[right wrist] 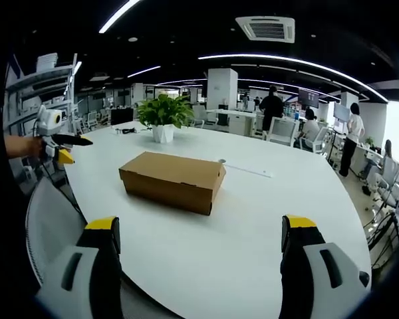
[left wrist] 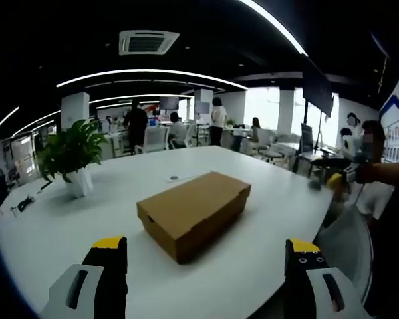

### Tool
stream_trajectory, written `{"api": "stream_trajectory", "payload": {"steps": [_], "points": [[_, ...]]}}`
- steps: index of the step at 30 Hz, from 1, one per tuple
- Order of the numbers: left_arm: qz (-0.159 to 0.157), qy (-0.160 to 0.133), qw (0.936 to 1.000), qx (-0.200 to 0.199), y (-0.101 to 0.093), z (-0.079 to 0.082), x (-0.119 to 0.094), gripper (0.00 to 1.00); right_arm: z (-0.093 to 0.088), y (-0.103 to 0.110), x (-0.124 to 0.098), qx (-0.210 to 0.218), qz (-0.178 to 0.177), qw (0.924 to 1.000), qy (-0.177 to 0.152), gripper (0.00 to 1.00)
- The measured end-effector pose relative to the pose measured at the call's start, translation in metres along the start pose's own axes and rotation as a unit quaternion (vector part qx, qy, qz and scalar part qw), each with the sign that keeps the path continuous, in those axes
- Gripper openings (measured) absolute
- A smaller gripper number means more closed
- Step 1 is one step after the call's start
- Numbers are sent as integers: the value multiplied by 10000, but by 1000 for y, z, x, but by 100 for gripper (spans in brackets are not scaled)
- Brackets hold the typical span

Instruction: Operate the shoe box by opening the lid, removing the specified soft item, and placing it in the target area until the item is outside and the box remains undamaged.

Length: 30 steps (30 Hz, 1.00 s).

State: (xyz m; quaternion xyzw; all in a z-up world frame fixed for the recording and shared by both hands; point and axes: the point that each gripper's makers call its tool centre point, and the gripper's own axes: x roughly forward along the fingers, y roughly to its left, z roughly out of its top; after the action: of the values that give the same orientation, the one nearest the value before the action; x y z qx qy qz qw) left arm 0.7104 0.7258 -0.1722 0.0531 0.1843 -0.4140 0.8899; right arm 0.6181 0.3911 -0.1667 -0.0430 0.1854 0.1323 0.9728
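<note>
1. A closed brown cardboard shoe box is seen lying flat on a large white tabletop, near the edge closest to the cameras, with its lid down.
2. In the left gripper view, the left gripper is held low in front of the tabletop edge; its yellow-tipped jaws are spread wide apart and nothing is held between them. The box is seen beyond and between the jaws, untouched.
3. In the right gripper view, the right gripper is likewise held released, its jaws wide apart and holding nothing, with the shoe box lying ahead of it, well apart from the jaws.
4. A potted green plant in a white pot is seen standing farther back on the tabletop.
5. At the left of the right gripper view, the other gripper is seen held in a hand, off the tabletop's edge.
6. People and office desks are seen in the background.
</note>
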Motion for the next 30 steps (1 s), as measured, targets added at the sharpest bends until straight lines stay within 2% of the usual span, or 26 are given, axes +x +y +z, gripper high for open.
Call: {"api": "stream_trajectory", "payload": {"steps": [14, 20, 30], "points": [[-49, 78, 9999, 52, -10, -2, -3, 100, 0, -1, -2, -86, 41, 10000, 17, 96], [-27, 41, 10000, -28, -10, 0, -3, 100, -2, -1, -2, -56, 50, 10000, 24, 96], [-12, 69, 10000, -29, -4, -5, -2, 100, -2, 1, -1, -81, 72, 9999, 51, 96]]}}
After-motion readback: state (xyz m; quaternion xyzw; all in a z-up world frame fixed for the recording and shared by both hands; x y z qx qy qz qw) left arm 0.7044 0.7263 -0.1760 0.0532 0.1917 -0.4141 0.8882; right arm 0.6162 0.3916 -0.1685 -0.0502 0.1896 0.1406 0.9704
